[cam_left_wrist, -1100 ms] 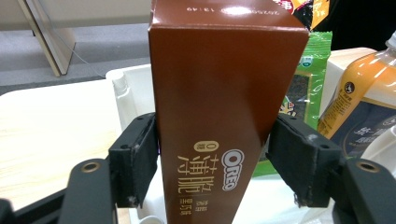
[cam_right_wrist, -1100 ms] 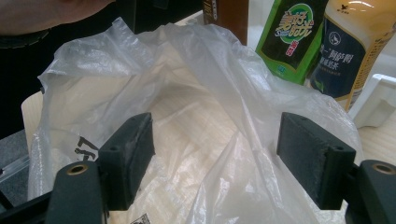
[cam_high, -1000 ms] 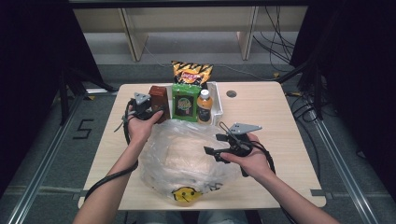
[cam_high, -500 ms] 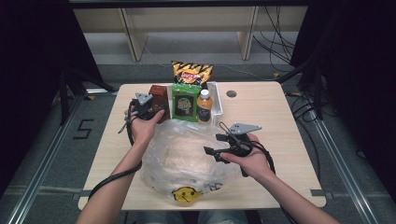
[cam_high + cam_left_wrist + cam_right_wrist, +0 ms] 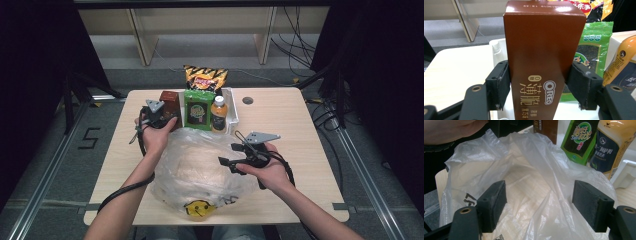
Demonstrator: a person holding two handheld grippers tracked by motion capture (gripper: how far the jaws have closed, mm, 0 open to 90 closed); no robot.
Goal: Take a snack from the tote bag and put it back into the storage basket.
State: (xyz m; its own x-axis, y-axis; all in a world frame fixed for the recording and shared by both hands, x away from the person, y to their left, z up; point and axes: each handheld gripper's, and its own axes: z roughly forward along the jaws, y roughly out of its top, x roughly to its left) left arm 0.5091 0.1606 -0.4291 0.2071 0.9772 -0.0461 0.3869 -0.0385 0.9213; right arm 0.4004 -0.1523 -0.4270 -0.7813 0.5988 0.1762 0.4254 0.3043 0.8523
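Observation:
A tall brown Oreo box [image 5: 544, 57] stands upright at the left end of a white tray [image 5: 234, 119]. My left gripper [image 5: 539, 82] is shut on it, one pad pressed against each side. From above, the box [image 5: 171, 100] shows just beyond the left gripper [image 5: 159, 116]. A clear plastic bag [image 5: 200, 170] with a yellow smiley lies crumpled on the near half of the table. My right gripper [image 5: 229, 155] hovers over the bag's right side. In the right gripper view it [image 5: 539, 205] stands open, with loose bag film [image 5: 524, 170] between the wide jaws.
In the tray stand a green snack packet [image 5: 197, 110] and a yellow-capped drink bottle [image 5: 218, 114]. A black and yellow chips bag [image 5: 205, 77] leans behind them at the table's far edge. Bare tabletop [image 5: 285, 115] lies right of the tray.

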